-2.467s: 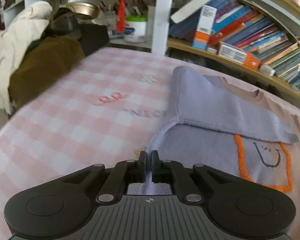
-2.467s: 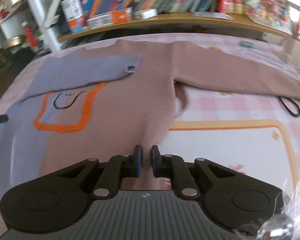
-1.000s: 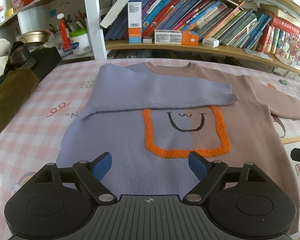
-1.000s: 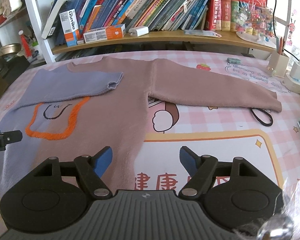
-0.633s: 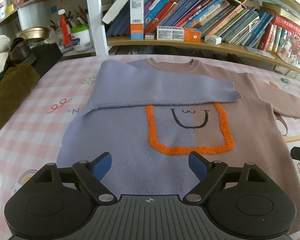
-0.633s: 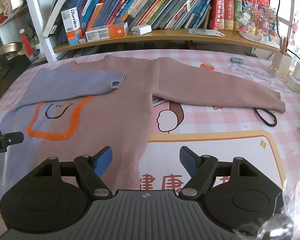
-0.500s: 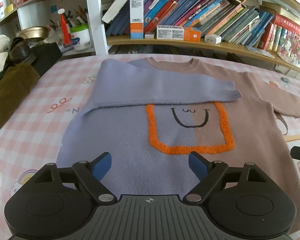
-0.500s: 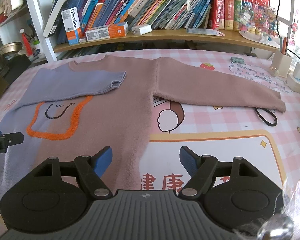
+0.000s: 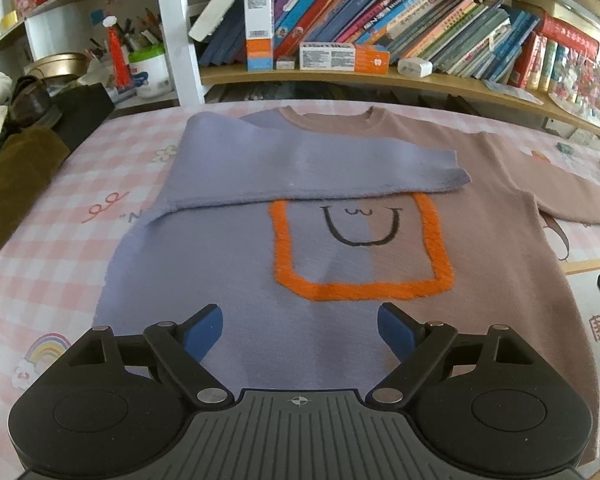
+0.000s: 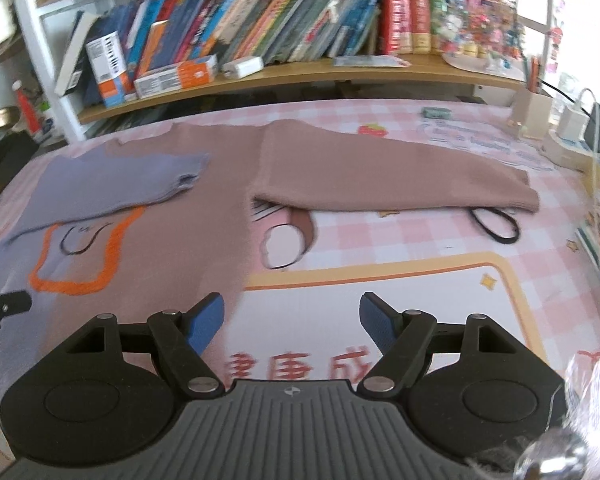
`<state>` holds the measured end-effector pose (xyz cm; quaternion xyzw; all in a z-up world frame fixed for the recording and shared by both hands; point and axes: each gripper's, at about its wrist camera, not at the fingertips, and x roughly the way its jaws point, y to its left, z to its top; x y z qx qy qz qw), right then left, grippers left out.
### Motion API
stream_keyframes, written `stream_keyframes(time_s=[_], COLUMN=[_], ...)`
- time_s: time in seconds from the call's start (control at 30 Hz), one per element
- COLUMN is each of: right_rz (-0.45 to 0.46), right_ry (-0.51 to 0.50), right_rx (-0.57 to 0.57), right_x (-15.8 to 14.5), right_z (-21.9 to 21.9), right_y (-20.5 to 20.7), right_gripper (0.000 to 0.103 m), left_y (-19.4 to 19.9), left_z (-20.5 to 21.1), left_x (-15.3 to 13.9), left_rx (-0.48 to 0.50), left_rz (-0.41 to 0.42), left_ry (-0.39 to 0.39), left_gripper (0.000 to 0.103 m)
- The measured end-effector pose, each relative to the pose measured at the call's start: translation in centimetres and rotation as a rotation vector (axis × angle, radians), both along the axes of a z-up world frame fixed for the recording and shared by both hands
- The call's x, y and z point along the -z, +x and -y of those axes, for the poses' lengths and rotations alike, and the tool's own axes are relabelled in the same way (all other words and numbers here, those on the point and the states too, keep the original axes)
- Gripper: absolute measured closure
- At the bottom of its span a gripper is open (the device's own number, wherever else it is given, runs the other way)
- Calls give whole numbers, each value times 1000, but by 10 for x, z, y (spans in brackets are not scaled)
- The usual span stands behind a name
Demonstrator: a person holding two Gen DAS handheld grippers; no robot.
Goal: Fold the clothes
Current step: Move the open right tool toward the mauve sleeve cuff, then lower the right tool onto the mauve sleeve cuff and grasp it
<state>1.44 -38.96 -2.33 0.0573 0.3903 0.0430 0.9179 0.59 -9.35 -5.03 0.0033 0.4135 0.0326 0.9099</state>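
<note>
1. Two grippers in view, both hovering at the near hem of one sweater (image 9: 236,264), which lies flat, front up, on the pink checked surface (image 9: 60,248). The sweater serves as landmark below.
2. Left of the sweater: a heap of brown and cream clothing (image 9: 16,160) at the surface's edge, apart from it.
3. Sweater's lilac half: its lilac sleeve (image 9: 300,168) is folded across the chest, the cuff lying on the brown half just below the neckline (image 9: 328,116).
4. Left gripper (image 9: 300,330): jaws wide apart, nothing between them, held above the lilac hem; the blue pads (image 9: 204,330) are clear of the knit.
5. Sweater's centre: an orange-outlined square (image 9: 360,288) with a black smile drawn inside, its top edge tucked under the folded sleeve.
6. Sweater's brown half: the brown sleeve (image 10: 400,172) is stretched straight out to the right, flat on the surface.
7. Right gripper (image 10: 292,320): jaws wide apart and empty, hovering at the sweater's lower right corner, partly over the printed surface. This view is motion-blurred.
8. Right of the sweater: a black hair tie (image 10: 496,224) just beside the brown cuff; contact cannot be told.
9. Behind the sweater: a wooden bookshelf (image 9: 380,76) with slanted books.
</note>
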Motion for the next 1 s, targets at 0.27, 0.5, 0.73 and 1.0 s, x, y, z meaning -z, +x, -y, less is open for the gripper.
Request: stream_keyframes(time_s=[0.27,0.5,0.73,1.0], right_rz=[21,17,-5,-20], right_ry=[16,36,74,76], right_rx=[70,122,167,244], right_x=[3,11,19,31], right_z=[57,121,155,180], right_y=[13,43,70,85], right_gripper=[30,30,34,42], left_y=[-3,-6,-10,-16], left_z=[27,51,63,66], left_x=[0,3,4,4], left_rx=[8,7,-27,-73], left_rz=[-5,-33,-47,-64], left_ry=[13,29,42,59], left_gripper=[15,15,15,15])
